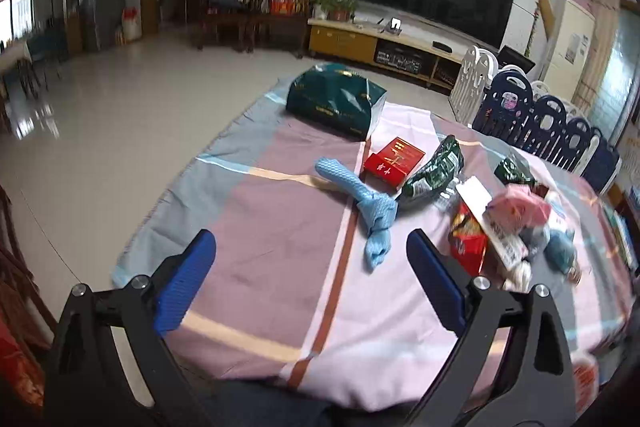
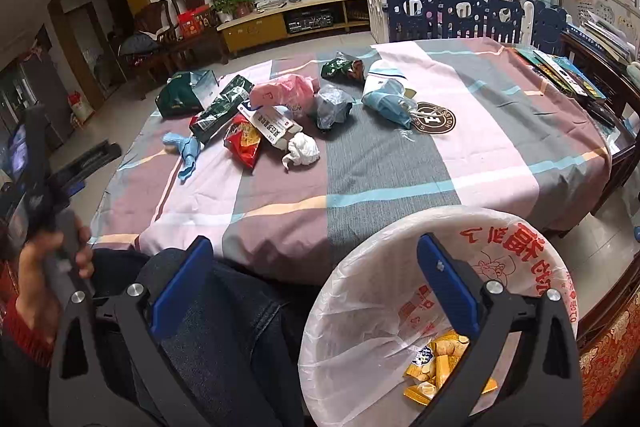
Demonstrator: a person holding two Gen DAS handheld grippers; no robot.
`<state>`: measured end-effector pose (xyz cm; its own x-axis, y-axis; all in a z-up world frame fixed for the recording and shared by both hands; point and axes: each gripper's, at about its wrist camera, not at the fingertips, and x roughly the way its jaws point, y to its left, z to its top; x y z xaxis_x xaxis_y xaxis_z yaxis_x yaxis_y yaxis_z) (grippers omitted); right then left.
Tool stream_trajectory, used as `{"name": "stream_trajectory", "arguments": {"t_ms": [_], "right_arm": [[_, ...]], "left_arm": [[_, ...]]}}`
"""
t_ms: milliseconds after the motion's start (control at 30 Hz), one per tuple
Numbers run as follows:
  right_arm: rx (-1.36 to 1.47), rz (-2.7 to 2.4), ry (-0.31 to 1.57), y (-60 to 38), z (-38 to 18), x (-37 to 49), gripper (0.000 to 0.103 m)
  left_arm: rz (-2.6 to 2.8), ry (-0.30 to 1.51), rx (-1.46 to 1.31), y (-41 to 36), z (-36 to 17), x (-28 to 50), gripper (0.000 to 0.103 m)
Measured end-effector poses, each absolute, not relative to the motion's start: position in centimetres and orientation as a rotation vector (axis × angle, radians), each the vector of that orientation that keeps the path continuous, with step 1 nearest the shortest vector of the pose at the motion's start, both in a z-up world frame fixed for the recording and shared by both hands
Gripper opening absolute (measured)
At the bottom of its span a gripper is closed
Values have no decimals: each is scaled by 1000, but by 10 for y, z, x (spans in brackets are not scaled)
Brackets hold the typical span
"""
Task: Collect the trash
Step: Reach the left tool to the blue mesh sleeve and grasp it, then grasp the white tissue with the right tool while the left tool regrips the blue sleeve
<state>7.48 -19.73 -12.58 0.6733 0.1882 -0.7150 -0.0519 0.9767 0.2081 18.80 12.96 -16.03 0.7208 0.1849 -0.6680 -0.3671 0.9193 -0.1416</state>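
Left gripper [image 1: 310, 255] jaws wide open, empty. Blue glove [image 1: 370, 205] on tabletop [image 1: 280, 227] just ahead, slightly right of centre, long axis running away-left. Right gripper [image 2: 316, 267] jaws open, empty, over lined bin [image 2: 360, 307]. Left nearer: probably takes glove.

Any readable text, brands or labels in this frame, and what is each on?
Round brown badge: ring lettering too small; only a large central "E".
Bin liner: red characters, upside down, unreadable.
Red box: gold characters, blurred.
White carton, snack bags: print too small.
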Motion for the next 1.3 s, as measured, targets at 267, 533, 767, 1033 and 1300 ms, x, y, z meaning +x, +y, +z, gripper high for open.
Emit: {"name": "stream_trajectory", "arguments": {"t_ms": [267, 533, 767, 1033, 1300], "right_arm": [[202, 111, 850, -204, -137, 90, 100], [219, 100, 888, -201, -150, 121, 100], [126, 100, 904, -169, -165, 207, 99], [-134, 103, 1009, -114, -215, 286, 52], [2, 127, 981, -130, -198, 244, 24]], "left_arm": [[212, 750, -314, 131, -191, 284, 82], [122, 941, -262, 113, -234, 332, 51], [42, 944, -321, 117, -223, 289, 18], [-42, 909, -423, 124, -215, 251, 17], [-135, 887, -562, 138, -217, 251, 16]]}}
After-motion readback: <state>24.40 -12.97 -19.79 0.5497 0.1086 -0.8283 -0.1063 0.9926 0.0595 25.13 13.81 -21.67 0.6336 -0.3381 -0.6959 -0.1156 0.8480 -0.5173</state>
